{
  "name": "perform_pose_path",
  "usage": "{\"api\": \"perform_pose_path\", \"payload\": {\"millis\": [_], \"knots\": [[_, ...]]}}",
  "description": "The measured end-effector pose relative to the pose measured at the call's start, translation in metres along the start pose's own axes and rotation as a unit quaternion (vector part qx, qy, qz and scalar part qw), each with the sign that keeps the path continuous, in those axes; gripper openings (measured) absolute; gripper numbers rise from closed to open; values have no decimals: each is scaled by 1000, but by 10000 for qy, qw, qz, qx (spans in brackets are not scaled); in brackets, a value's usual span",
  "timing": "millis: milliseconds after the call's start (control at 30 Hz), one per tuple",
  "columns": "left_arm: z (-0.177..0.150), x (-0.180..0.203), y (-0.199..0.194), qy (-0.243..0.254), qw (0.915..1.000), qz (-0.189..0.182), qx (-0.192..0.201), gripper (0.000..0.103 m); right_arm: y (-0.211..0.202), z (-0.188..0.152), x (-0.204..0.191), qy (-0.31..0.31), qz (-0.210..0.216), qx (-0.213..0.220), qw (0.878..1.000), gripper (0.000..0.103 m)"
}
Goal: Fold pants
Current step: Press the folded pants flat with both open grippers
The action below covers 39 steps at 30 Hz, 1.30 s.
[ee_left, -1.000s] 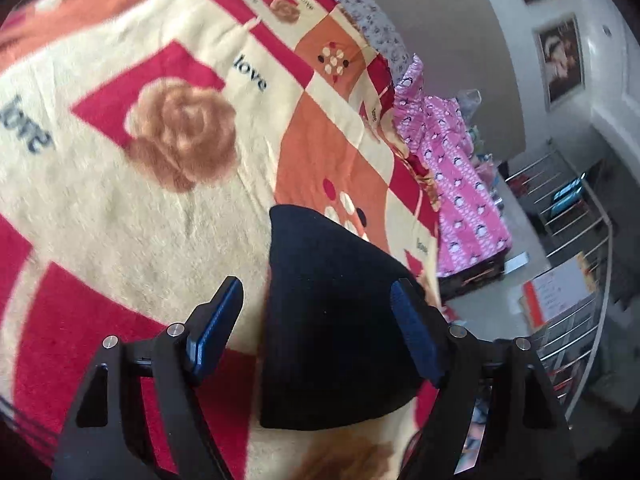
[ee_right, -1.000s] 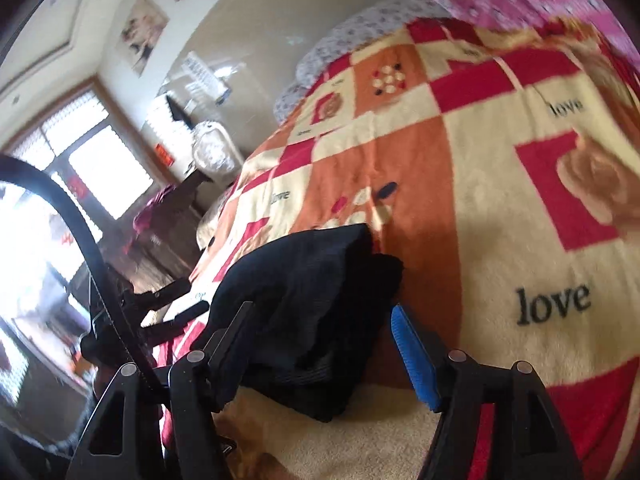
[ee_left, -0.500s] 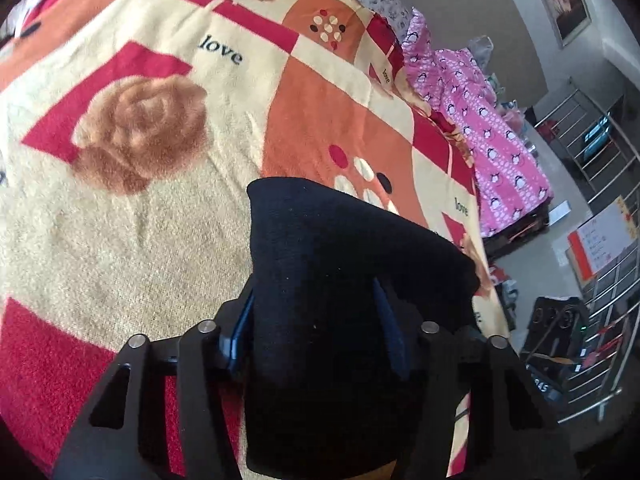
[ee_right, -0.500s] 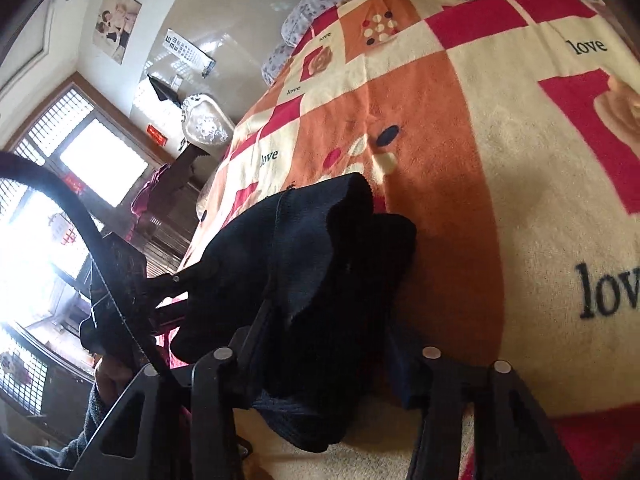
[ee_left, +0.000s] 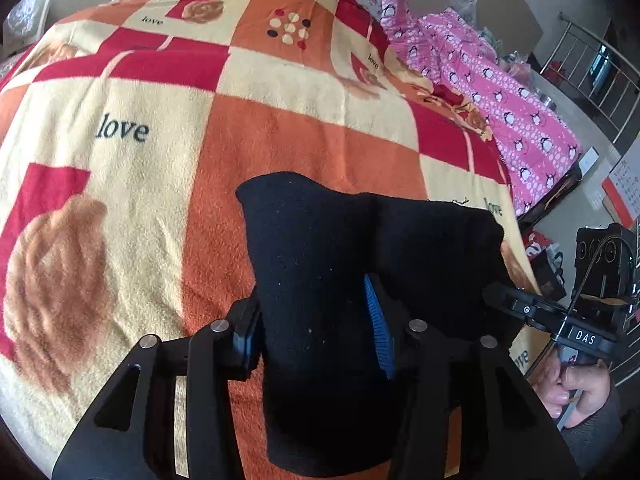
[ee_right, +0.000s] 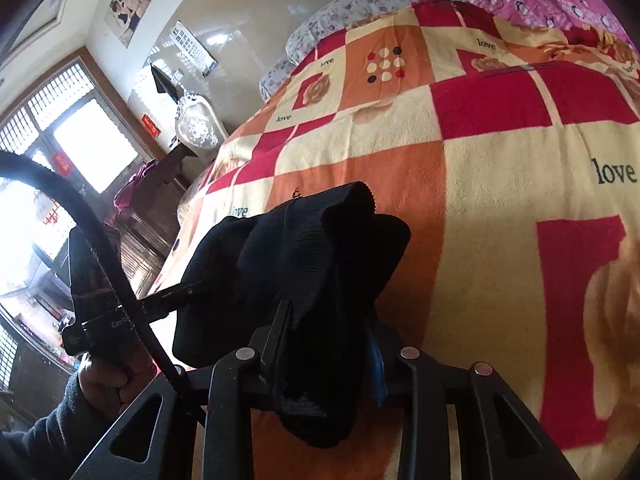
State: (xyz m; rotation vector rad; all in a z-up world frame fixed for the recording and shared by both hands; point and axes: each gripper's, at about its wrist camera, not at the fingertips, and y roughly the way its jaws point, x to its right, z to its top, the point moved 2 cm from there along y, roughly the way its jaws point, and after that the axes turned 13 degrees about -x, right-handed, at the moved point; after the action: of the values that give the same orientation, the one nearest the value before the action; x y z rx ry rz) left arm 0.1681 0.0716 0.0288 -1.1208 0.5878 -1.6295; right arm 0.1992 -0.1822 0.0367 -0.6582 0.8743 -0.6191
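Left wrist view: black pants [ee_left: 320, 280] bunched in thick folds on blanket [ee_left: 120, 200].

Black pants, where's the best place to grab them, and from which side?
Pinch the black pants at the near bunched edge, one hold toward each end, coming from the near side of the blanket: the folded layers stack there, so one pinch likely catches all.

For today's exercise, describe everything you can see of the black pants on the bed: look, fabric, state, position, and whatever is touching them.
The black pants are a dark, soft-looking knit with fine ribbing, bunched into a thick folded bundle over the checked blanket. The left gripper has one end between its blue pads; its jaws are opening slightly. The right gripper pinches the other end, jaws closing. A loose edge droops below each grip. Whether the middle rests on the blanket is unclear.
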Motion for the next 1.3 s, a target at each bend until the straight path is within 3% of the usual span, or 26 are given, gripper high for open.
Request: {"api": "perform_pose_path", "payload": {"millis": [33, 67, 133, 233, 333, 433, 567, 667, 733, 767, 900, 1000, 1067, 1133, 1200, 1300], "knots": [[-2, -2, -2, -18, 9998, 27, 177, 67, 9, 1, 8, 60, -10, -114, 9999, 35], [-4, -4, -2, -8, 9995, 107, 287, 73, 18, 0, 18, 125, 48, -216, 9997, 39], [-5, -8, -2, -23, 9995, -1, 309, 74, 19, -5, 29, 338, 244, -99, 9991, 47], [-4, -9, -9, 22, 9994, 36, 344, 74, 14, -6, 21, 96, 34, 14, 9999, 47], [-13, -5, -42, 87, 9946, 429, 940, 74, -2, -10, 9, -134, -212, 427, 9988, 47], [-31, 5, -70, 375, 9887, 534, 1352, 74, -36, -24, -7, -370, -562, 1130, 9913, 47], [-48, 22, -61, 678, 9920, 297, 1024, 74, -49, -37, -51, -1261, -862, 1192, 9811, 47], [-52, 23, -30, 580, 9962, 353, 537, 74, -22, -36, -73, -1772, -1048, 736, 9758, 45], [-49, 16, -5, 396, 9990, 178, -144, 75, 3, -34, -67, -1791, -1068, 292, 9776, 39], [-45, 13, -6, 330, 9994, 55, -107, 76, 21, -33, -57, -1644, -1279, -118, 9780, 38], [-44, 15, -7, 400, 9991, 21, -160, 77, 26, -27, -46, -1427, -1102, -259, 9833, 37], [-43, 23, -35, 584, 9977, -33, 352, 76, 20, -25, -50, -1410, -1069, -307, 9837, 37], [-34, 27, -58, 730, 9936, -221, 829, 76, 4, -21, -57, -1482, -1122, -108, 9825, 37], [-15, 33, -67, 851, 9906, -234, 1041, 76, -14, -12, -64, -1557, -1192, 341, 9800, 37], [7, 36, -55, 881, 9920, -321, 840, 76, -20, -1, -63, -1467, -1305, 612, 9786, 39], [31, 27, -15, 622, 9974, -265, 252, 76, -4, 21, -55, -1316, -1335, 608, 9804, 39]]}}
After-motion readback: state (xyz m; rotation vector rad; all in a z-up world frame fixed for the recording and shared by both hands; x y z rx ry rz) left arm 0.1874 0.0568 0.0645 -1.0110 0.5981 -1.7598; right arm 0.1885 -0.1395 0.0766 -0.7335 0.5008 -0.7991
